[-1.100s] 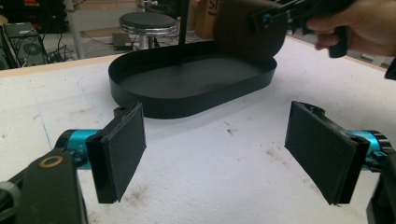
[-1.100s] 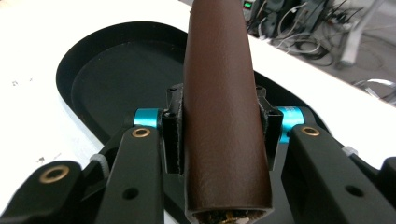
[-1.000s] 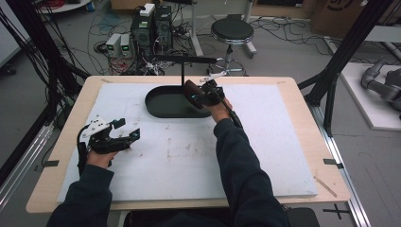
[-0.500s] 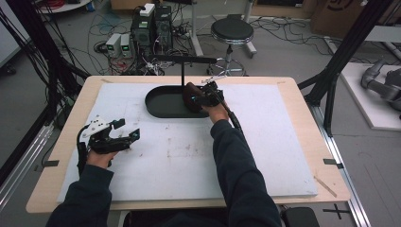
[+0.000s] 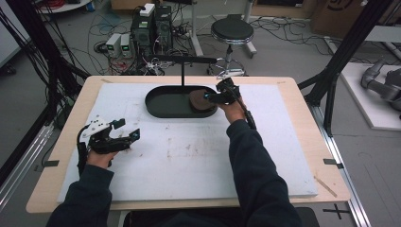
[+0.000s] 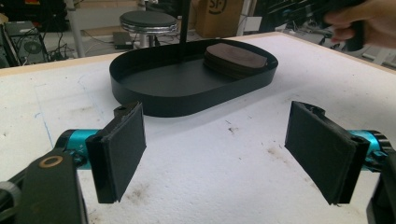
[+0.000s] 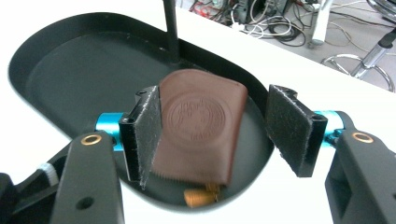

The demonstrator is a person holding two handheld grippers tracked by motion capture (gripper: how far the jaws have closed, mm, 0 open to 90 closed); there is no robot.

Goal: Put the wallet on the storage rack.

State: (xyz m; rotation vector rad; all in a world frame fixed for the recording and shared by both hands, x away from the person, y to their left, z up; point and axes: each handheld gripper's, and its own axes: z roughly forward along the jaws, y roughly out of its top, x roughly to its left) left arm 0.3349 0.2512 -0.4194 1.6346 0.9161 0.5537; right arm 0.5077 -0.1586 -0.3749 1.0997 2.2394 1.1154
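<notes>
A black oval tray (image 5: 158,111) stands at the back middle of the white board. A brown leather wallet (image 7: 201,126) with a round embossed seal lies flat in the tray's right end, also seen in the high view (image 5: 201,100). My right gripper (image 7: 217,130) hovers just over it, open, one pad on either side of the wallet, with the left pad close to its edge. A small brass-coloured piece (image 7: 201,196) peeks out beneath the wallet's near edge. My left gripper (image 5: 128,128) rests open on the board at the left, nothing between its pads (image 6: 119,149).
A thin black post (image 5: 183,71) with a crossbar rises from the tray's back rim. The white foam board (image 5: 198,161) covers most of the wooden table. Behind the table stand a stool (image 5: 231,30), computer boxes and many floor cables.
My right gripper has drawn back to the right from over the tray's end, and the wallet now shows lying in the tray. The left gripper has stayed put.
</notes>
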